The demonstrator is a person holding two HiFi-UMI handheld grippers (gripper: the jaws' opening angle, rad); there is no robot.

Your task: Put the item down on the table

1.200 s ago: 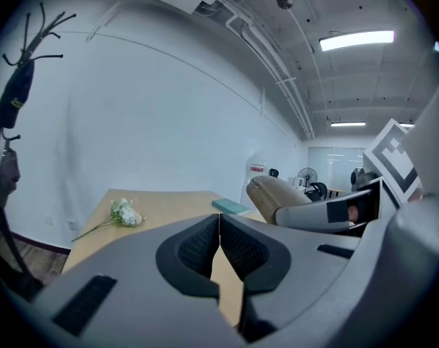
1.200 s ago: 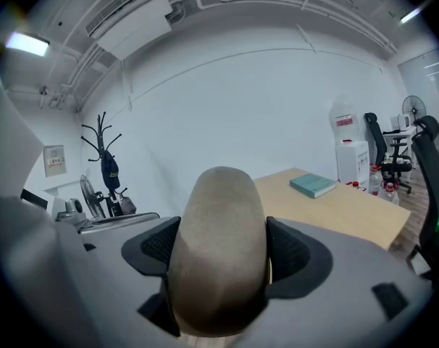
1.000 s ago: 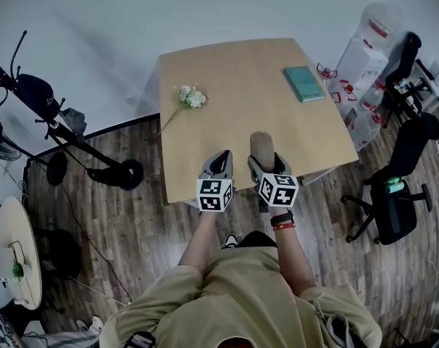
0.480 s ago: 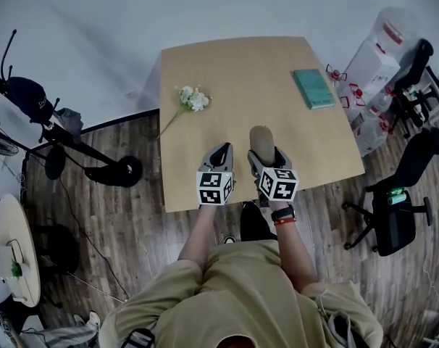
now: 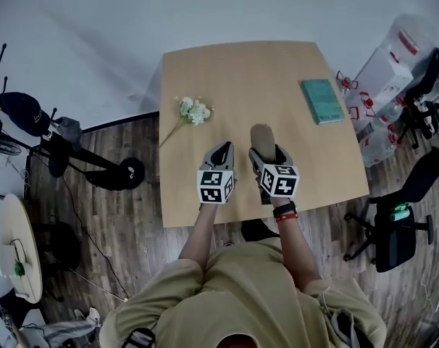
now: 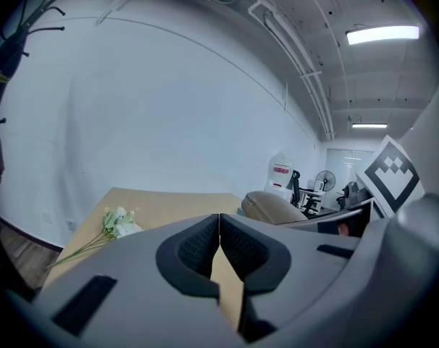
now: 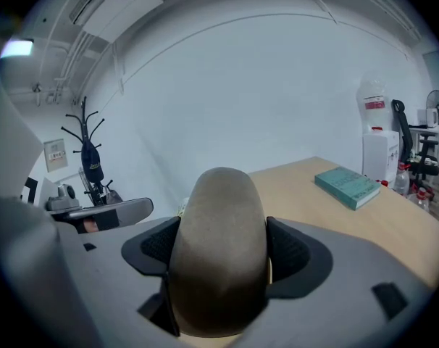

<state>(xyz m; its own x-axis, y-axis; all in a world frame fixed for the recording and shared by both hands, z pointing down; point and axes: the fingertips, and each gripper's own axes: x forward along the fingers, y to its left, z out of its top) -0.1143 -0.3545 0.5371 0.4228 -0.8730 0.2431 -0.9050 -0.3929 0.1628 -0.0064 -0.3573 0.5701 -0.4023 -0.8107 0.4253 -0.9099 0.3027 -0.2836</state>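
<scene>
A rounded tan item (image 7: 219, 245), oblong and smooth, sits between the pads of my right gripper (image 7: 221, 249), which is shut on it. In the head view the same tan item (image 5: 261, 139) sticks out past my right gripper (image 5: 264, 153) above the near middle of the wooden table (image 5: 234, 71). My left gripper (image 5: 221, 154) hovers just to its left over the table, jaws shut and empty; its pads (image 6: 198, 249) meet in the left gripper view, where the tan item (image 6: 266, 207) shows to the right.
A white flower sprig (image 5: 190, 112) lies on the table's left side and a teal book (image 5: 322, 101) at its right edge. Office chairs (image 5: 400, 216) and boxes (image 5: 393, 64) stand to the right; a coat stand (image 5: 38, 122) is at the left.
Both grippers have travelled forward over the table; its near edge now lies behind the marker cubes. The tan item stays held in the right gripper.
</scene>
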